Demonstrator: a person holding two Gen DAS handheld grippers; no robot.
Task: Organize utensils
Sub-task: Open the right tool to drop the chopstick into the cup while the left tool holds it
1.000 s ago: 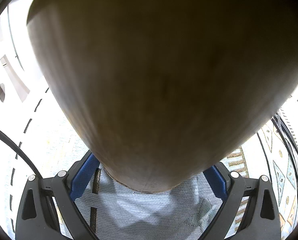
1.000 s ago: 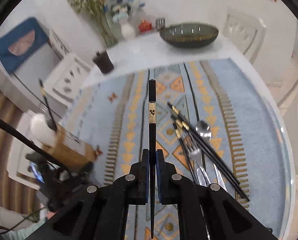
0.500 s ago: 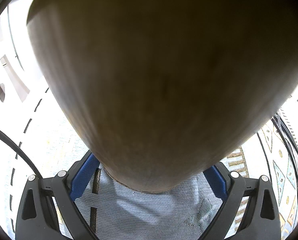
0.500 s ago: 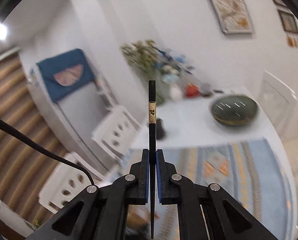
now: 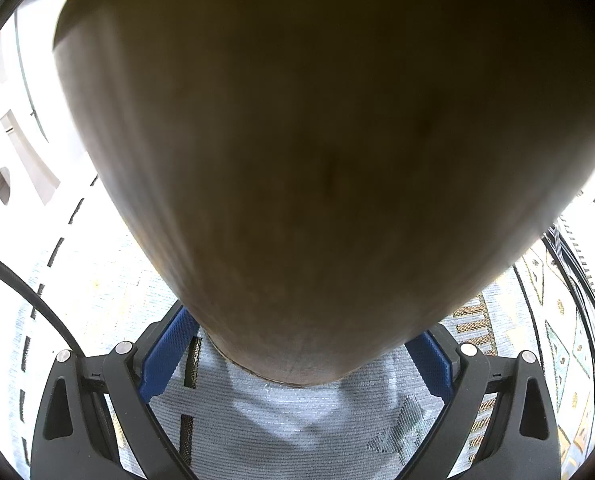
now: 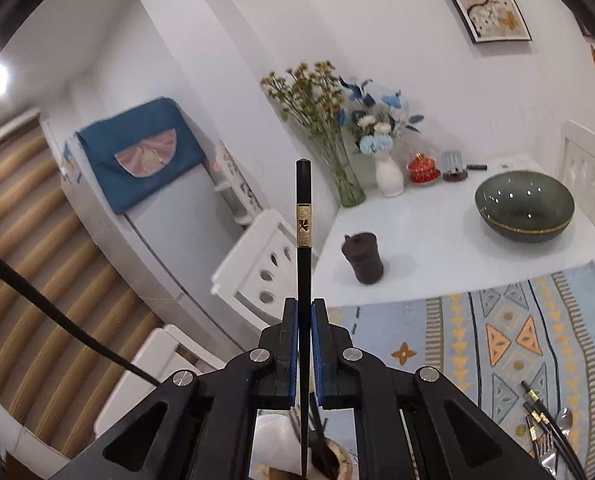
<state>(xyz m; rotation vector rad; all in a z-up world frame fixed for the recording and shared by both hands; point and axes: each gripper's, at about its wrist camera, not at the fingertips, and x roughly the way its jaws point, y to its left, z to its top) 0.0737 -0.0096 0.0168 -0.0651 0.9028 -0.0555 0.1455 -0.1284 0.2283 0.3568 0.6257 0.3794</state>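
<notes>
One black chopstick [image 6: 303,280] is pinched upright in my right tool [image 6: 304,344]; its long axis runs twelve to six; the wooden holder [image 6: 329,460] sits at six below it, clamped by my left tool [image 5: 297,364]; remaining utensils [image 6: 545,432] lie at four on the worktop [image 6: 417,248].

Chopstick [image 6: 303,264]: black, gold band with a leaf mark.
Holder [image 5: 317,152]: plain brown, wood-toned.
Pads [image 6: 293,344]: blue, on black fingers.
Mat [image 6: 509,332]: pale blue, orange and grey triangles, striped bands.
Bowl [image 6: 524,211]: dark grey-green, gold rim line.
Cup [image 6: 363,258]: dark brown.
Vase [image 6: 389,178]: white, blue and white flowers.
Cover [image 6: 137,152]: blue, pink fan shape.
</notes>
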